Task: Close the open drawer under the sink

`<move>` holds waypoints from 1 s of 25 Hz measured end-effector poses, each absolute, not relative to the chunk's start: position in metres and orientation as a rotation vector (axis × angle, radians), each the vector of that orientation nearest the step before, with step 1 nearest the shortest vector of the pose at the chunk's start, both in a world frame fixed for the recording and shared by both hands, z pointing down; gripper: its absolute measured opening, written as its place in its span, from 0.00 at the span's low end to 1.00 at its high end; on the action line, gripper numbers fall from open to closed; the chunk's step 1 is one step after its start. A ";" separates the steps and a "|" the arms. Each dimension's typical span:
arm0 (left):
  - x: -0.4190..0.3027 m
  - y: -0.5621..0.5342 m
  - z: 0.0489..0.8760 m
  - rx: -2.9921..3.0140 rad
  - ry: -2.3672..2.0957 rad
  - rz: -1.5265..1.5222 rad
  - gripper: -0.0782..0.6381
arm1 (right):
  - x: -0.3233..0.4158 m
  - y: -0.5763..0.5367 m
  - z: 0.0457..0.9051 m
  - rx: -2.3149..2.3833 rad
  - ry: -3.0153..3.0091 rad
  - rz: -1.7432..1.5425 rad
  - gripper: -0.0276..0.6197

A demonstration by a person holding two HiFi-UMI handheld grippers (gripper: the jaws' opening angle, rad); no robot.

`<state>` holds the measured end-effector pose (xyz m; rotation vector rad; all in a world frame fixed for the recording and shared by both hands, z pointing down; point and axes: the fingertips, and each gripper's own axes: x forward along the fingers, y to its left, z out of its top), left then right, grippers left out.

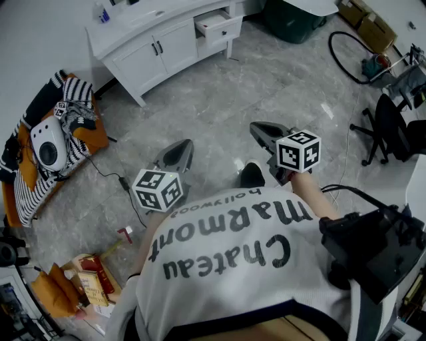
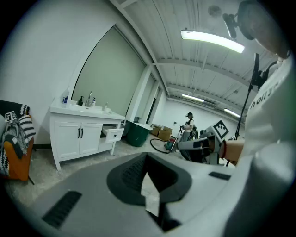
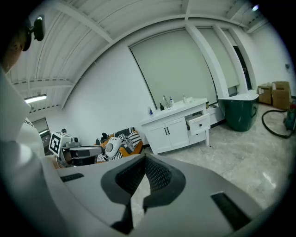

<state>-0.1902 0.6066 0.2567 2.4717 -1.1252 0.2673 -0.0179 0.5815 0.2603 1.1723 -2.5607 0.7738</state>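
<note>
While two grippers are held out over the grey marble floor (image 1: 219, 100), well apart from the white sink cabinet (image 1: 156, 50), one drawer (image 1: 218, 26) is seen standing open at that cabinet's right end, beside two shut doors. The left gripper (image 1: 185, 145) is closed with nothing between its jaws, and the right gripper (image 1: 258, 126) is likewise closed and empty. One marker cube (image 1: 158, 190) is carried on the left and a second cube (image 1: 298, 151) on the right.

The drawer's inside looks pale, but its contents are too small to be told in any view. A few bottles (image 2: 81, 99) are stood on the worktop (image 1: 123, 28) above the doors.

One dark green bin (image 1: 293, 16) is set just right of the cabinet, with two cardboard boxes (image 1: 366, 20) beyond it and one black office chair (image 1: 389, 123) nearer. At the left, an orange seat (image 1: 93, 136) is draped with a striped blanket (image 1: 73, 90), and one white device (image 1: 50, 143) is laid on it. Marble floor lies between the grippers and the cabinet, crossed at the left by one thin black cable (image 1: 106, 174). One person (image 2: 188, 125) is seen far off in the left gripper view.
</note>
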 end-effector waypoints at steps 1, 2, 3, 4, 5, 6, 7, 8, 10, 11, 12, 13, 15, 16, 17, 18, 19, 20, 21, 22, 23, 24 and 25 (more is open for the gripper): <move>-0.191 0.607 0.257 2.470 -1.125 0.268 0.12 | -0.018 0.582 0.260 1.173 -2.561 0.774 0.06; -0.191 0.607 0.257 2.468 -1.125 0.269 0.12 | -0.019 0.581 0.260 1.174 -2.562 0.774 0.06; -0.191 0.607 0.257 2.465 -1.125 0.268 0.12 | -0.019 0.581 0.260 1.176 -2.562 0.774 0.06; -0.192 0.607 0.257 2.462 -1.125 0.266 0.12 | -0.019 0.581 0.259 1.179 -2.562 0.775 0.06; -0.192 0.606 0.257 2.458 -1.122 0.261 0.12 | -0.019 0.580 0.259 1.184 -2.562 0.779 0.06; -0.192 0.606 0.257 2.455 -1.116 0.253 0.12 | -0.019 0.579 0.259 1.190 -2.562 0.788 0.06; -0.192 0.605 0.257 2.452 -1.108 0.243 0.12 | -0.018 0.578 0.259 1.197 -2.563 0.800 0.06; -0.191 0.604 0.257 2.450 -1.100 0.236 0.12 | -0.017 0.577 0.259 1.204 -2.565 0.817 0.06; -0.187 0.604 0.259 2.452 -1.083 0.247 0.12 | -0.012 0.574 0.261 1.221 -2.571 0.859 0.06; -0.184 0.603 0.261 2.456 -1.074 0.262 0.12 | -0.008 0.573 0.262 1.231 -2.574 0.880 0.06; -0.181 0.603 0.263 2.461 -1.069 0.276 0.12 | -0.005 0.572 0.263 1.239 -2.578 0.898 0.06; -0.179 0.602 0.264 2.463 -1.065 0.283 0.12 | -0.003 0.570 0.263 1.244 -2.586 0.909 0.06; -0.176 0.599 0.265 2.457 -1.059 0.269 0.12 | -0.001 0.567 0.262 1.244 -2.608 0.910 0.06; -0.174 0.598 0.266 2.449 -1.055 0.255 0.12 | -0.001 0.566 0.263 1.236 -2.616 0.907 0.06; -0.172 0.595 0.266 2.440 -1.052 0.243 0.12 | 0.000 0.563 0.264 1.223 -2.617 0.907 0.06; -0.169 0.590 0.267 2.434 -1.048 0.236 0.12 | 0.001 0.558 0.267 1.210 -2.613 0.914 0.06; -0.166 0.583 0.267 2.431 -1.046 0.234 0.12 | 0.003 0.551 0.270 1.198 -2.608 0.926 0.06; -0.163 0.576 0.267 2.432 -1.047 0.237 0.12 | 0.005 0.542 0.273 1.190 -2.605 0.938 0.06; -0.160 0.568 0.267 2.437 -1.049 0.237 0.12 | 0.008 0.533 0.275 1.185 -2.606 0.947 0.06; -0.157 0.560 0.265 2.444 -1.052 0.233 0.12 | 0.010 0.522 0.276 1.183 -2.610 0.954 0.06; -0.155 0.550 0.264 2.447 -1.054 0.222 0.12 | 0.011 0.512 0.278 1.182 -2.614 0.958 0.06; -0.154 0.541 0.264 2.443 -1.055 0.207 0.12 | 0.012 0.501 0.280 1.179 -2.615 0.965 0.06; -0.153 0.531 0.263 2.433 -1.058 0.192 0.12 | 0.013 0.490 0.282 1.172 -2.615 0.973 0.06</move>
